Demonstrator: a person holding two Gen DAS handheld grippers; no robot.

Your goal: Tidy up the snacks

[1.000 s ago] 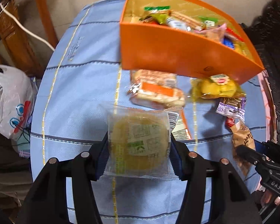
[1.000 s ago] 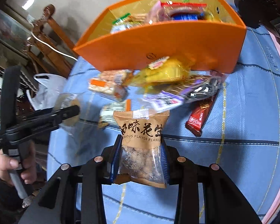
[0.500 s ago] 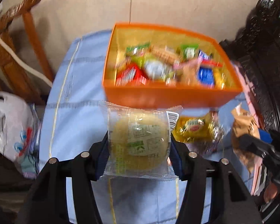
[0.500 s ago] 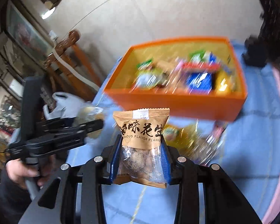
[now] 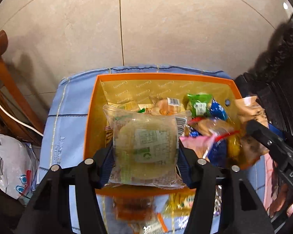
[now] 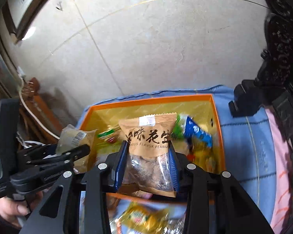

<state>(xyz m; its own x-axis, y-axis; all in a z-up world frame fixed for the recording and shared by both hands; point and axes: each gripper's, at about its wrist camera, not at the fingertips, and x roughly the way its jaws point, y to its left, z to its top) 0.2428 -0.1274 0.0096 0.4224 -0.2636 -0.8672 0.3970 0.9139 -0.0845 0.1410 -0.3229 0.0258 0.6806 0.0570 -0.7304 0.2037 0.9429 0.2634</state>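
Jaws on my left gripper [image 5: 145, 156] pinch a clear-wrapped cake [image 5: 144, 146], right gripper [image 6: 147, 167] pinches a peanut bag [image 6: 148, 148], both over the orange box [image 5: 89, 128] w/ snacks.

Box [image 5: 90, 128] set on clothed table [image 5: 66, 120], near far edge — floor [image 5: 166, 29] beyond. Inside box: mixed snack packets [image 5: 203, 124], heaped toward right and rear walls. Left gripper [image 5: 145, 154] above box's near-left part, cake packet [image 5: 146, 146] clamped between its fingers. Right gripper [image 6: 146, 167] over near wall at centre, peanut bag [image 6: 148, 146] upright between its fingers. In right wrist view, left gripper [image 6: 74, 152] left of box, just beside its left wall. Loose packets [image 5: 177, 202] on table in front of box — below both grippers. Plastic bag [image 5: 7, 165] and chair [image 5: 2, 89] off table's left side.
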